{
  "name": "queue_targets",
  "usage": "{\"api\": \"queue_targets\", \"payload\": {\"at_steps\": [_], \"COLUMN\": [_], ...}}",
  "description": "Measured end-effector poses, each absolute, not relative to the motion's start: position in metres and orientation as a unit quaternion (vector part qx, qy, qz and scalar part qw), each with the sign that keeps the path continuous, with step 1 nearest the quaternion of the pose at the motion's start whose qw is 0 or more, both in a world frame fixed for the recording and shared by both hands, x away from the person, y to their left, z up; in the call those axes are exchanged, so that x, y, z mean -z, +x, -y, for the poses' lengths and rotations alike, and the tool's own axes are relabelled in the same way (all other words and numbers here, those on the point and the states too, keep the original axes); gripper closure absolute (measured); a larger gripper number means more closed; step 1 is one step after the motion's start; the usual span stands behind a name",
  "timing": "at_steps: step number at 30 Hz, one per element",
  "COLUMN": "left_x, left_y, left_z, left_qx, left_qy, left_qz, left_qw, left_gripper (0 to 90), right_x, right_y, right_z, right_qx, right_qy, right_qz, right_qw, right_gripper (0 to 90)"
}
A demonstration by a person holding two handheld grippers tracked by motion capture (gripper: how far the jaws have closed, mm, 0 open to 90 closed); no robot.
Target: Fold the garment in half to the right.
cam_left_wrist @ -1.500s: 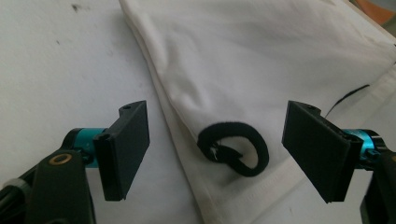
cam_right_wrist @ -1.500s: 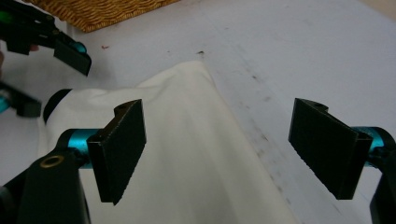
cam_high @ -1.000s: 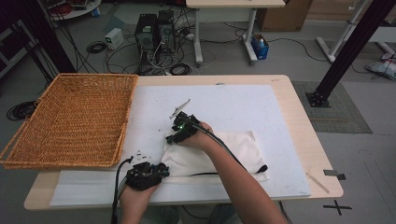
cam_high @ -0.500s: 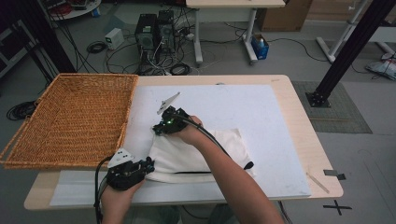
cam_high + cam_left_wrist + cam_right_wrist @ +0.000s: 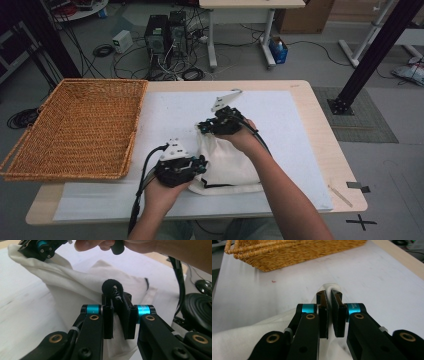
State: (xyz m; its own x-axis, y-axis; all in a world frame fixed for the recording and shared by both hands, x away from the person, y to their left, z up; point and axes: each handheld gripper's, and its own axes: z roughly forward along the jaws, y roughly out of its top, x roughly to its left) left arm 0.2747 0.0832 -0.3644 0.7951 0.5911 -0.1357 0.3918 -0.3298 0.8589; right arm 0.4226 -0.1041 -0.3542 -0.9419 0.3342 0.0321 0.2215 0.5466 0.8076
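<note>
With both grippers, left (image 5: pixel 199 164) and right (image 5: pixel 204 126), pinching the cloth (image 5: pixel 227 162), lift evenly toward the basket (image 5: pixel 75 127) at frame left, keeping grip.

in the high view, the right hand (image 5: pixel 244 137) covers the far edge of the white cloth bag (image 5: pixel 227 167), and the left gripper (image 5: pixel 197 165) hides its near-left corner. in the right gripper view the fold of bag pinched between the jaws is mostly concealed. the wicker basket (image 5: pixel 287 252) is cut off by the top edge there.
</note>
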Motion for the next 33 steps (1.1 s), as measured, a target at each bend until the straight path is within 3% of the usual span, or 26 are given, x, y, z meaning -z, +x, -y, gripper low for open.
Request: {"api": "queue_targets", "payload": {"at_steps": [13, 14, 16, 17, 20, 27, 31, 33], "left_x": [0.357, 0.357, 0.356, 0.355, 0.355, 0.366, 0.382, 0.391], "left_y": [0.301, 0.303, 0.308, 0.31, 0.315, 0.324, 0.33, 0.332], "left_z": [0.016, 0.021, 0.025, 0.022, 0.004, -0.067, -0.099, -0.112], "left_qx": [-0.05, -0.047, -0.05, -0.05, -0.064, -0.117, -0.142, -0.14], "left_qy": [0.824, 0.821, 0.817, 0.814, 0.804, 0.782, 0.777, 0.769], "left_qz": [-0.219, -0.217, -0.225, -0.229, -0.251, -0.33, -0.372, -0.391], "left_qw": [0.52, 0.526, 0.529, 0.531, 0.535, 0.516, 0.488, 0.486], "left_gripper": [79.2, 72.8, 51.3, 46.4, 42.6, 41.2, 38.8, 38.5], "right_x": [0.344, 0.345, 0.345, 0.345, 0.349, 0.375, 0.392, 0.402], "right_y": [0.408, 0.407, 0.404, 0.403, 0.398, 0.393, 0.382, 0.38], "right_z": [0.214, 0.222, 0.24, 0.247, 0.259, 0.246, 0.237, 0.236], "right_qx": [-0.458, -0.457, -0.464, -0.467, -0.459, -0.425, -0.403, -0.393], "right_qy": [0.239, 0.248, 0.27, 0.277, 0.292, 0.315, 0.319, 0.326], "right_qz": [-0.849, -0.846, -0.833, -0.829, -0.829, -0.842, -0.852, -0.856], "right_qw": [0.113, 0.121, 0.132, 0.134, 0.134, 0.104, 0.095, 0.079], "right_gripper": [83.3, 78.4, 68.8, 68.2, 64.8, 55.0, 54.2, 61.7]}}
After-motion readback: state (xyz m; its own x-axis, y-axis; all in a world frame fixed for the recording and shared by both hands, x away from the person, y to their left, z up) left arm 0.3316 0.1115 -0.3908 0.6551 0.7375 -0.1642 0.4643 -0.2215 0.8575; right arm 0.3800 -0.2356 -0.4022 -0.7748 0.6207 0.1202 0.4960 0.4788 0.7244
